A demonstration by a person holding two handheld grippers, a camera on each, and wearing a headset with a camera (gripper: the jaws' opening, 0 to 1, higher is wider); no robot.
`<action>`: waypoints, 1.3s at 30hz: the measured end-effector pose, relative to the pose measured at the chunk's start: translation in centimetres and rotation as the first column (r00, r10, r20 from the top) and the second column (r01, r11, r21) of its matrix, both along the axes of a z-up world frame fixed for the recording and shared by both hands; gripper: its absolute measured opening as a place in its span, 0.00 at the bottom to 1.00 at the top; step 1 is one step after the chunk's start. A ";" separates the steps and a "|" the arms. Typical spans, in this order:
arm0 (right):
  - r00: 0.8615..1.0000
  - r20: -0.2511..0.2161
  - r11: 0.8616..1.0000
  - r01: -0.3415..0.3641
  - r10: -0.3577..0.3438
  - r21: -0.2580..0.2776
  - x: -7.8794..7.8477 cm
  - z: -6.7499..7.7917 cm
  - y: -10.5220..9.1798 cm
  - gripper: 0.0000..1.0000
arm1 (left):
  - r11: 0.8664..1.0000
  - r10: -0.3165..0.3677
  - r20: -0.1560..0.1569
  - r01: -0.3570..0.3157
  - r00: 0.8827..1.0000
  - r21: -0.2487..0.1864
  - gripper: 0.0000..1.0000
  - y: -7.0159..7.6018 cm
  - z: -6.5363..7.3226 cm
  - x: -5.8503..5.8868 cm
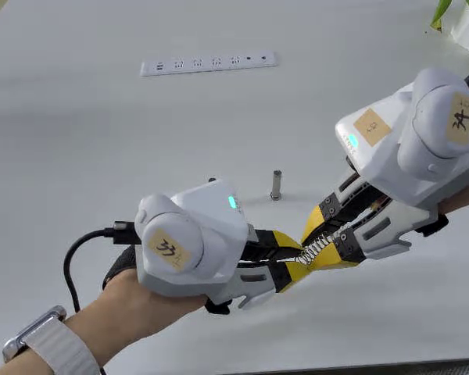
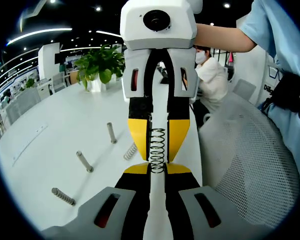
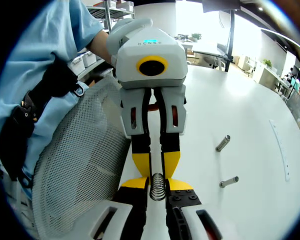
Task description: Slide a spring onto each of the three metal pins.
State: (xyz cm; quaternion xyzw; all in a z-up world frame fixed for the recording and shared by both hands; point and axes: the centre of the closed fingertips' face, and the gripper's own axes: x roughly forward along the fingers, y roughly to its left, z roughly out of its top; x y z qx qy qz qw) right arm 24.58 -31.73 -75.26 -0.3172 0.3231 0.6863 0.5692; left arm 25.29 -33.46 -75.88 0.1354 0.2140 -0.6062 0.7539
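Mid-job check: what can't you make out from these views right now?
Left gripper view: the lowest pin looks ribbed, but is too small and warped to confirm a spring on it.
Right gripper view: the farther pin, same doubt, too small.
Head view: the left gripper and right gripper cover both ends of the held spring and the table under them.
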 end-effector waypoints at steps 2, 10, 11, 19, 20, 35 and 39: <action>1.000 0.001 1.000 -0.002 0.002 -0.002 0.0 0.0 0.0 0.08 | 1.000 -0.003 0.002 0.003 1.000 -0.002 0.06 0.0 0.0 -0.1; 1.000 -0.003 0.999 -0.015 0.015 -0.034 0.0 0.0 -0.2 0.08 | 1.000 -0.002 0.005 0.002 1.000 -0.016 0.06 0.0 0.2 -0.1; 1.000 -0.002 0.999 -0.017 0.017 -0.034 0.0 0.0 -0.2 0.07 | 1.000 -0.002 0.006 0.002 1.000 -0.017 0.06 0.0 0.2 -0.2; 1.000 -0.006 0.999 -0.005 0.004 -0.033 0.2 0.2 -0.1 0.07 | 1.000 0.009 0.006 -0.008 1.000 -0.028 0.07 0.2 0.4 0.0; 1.000 -0.008 0.999 -0.005 0.004 -0.035 0.1 0.2 -0.1 0.07 | 1.000 0.009 0.006 -0.008 1.000 -0.030 0.07 0.2 0.4 -0.1; 1.000 -0.002 0.999 -0.022 0.022 -0.049 -0.1 0.1 0.4 0.07 | 0.998 0.040 0.005 -0.040 0.999 -0.039 0.07 0.5 0.2 0.0; 1.000 0.000 0.999 -0.022 0.022 -0.050 0.0 0.0 0.4 0.07 | 0.998 0.059 0.007 -0.059 0.998 -0.038 0.09 0.7 0.1 0.1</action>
